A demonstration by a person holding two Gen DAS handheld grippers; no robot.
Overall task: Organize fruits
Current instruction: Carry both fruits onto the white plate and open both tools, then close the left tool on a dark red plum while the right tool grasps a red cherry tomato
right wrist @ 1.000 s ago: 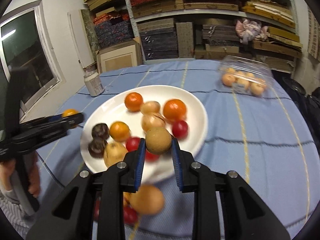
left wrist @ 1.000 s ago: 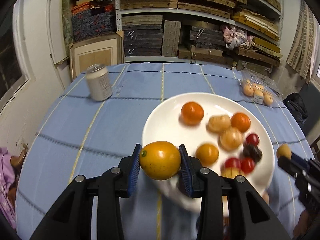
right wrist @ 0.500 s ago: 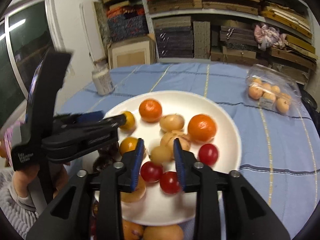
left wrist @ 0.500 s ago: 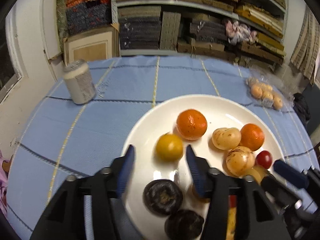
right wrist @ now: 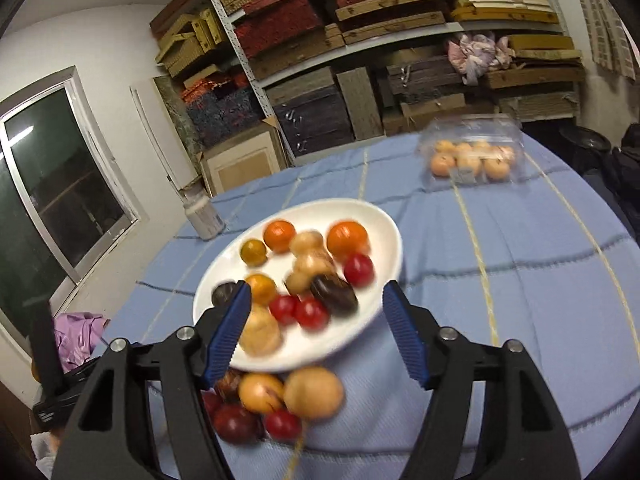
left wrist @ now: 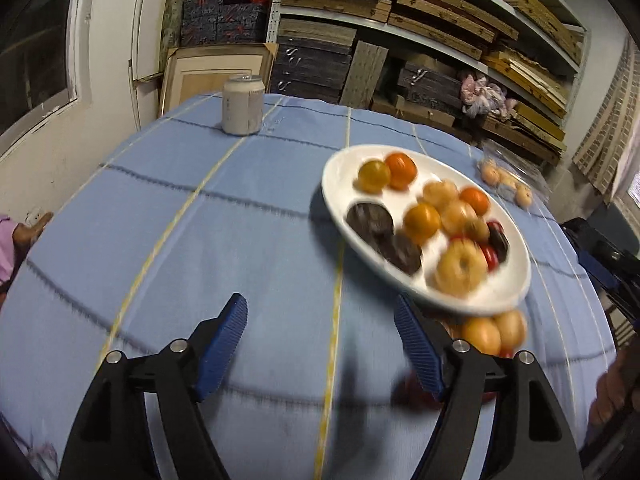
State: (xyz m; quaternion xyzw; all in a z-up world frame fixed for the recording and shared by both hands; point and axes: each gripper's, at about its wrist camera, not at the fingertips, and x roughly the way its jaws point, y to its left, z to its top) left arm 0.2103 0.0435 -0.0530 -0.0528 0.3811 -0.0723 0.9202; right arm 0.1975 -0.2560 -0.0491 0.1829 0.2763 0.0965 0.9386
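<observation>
The round table [left wrist: 200, 240] under its blue checked cloth takes up most of the room in front of me, and the white plate [right wrist: 384, 240] sits near the person's edge of it, already crowded with fruit. A plate like that is stiff and fairly heavy once loaded, glossy and breakable, so I would leave it where it is and move only the fruit.

Just beside the plate's near rim lies the loose pile of fruit [right wrist: 272, 400] waiting on the cloth: pale yellow rounds and small dark red ones, touching each other. The larger yellow ones look firm enough to pinch across the middle. The little red ones look smooth and thin-skinned, likely to squirt out or bruise, so a light squeeze at the widest part seems best. Being round, any of them could roll off once nudged.

At the back stand a drinks can [left wrist: 243, 105] and a clear plastic box [right wrist: 472, 156] of more pale fruit, both well apart from the plate.

The left gripper [left wrist: 320, 344] hangs over bare cloth, its jaws opening, nothing between them. The right gripper [right wrist: 316, 332] is over the plate's near edge, jaws likewise opening and gripping nothing.
</observation>
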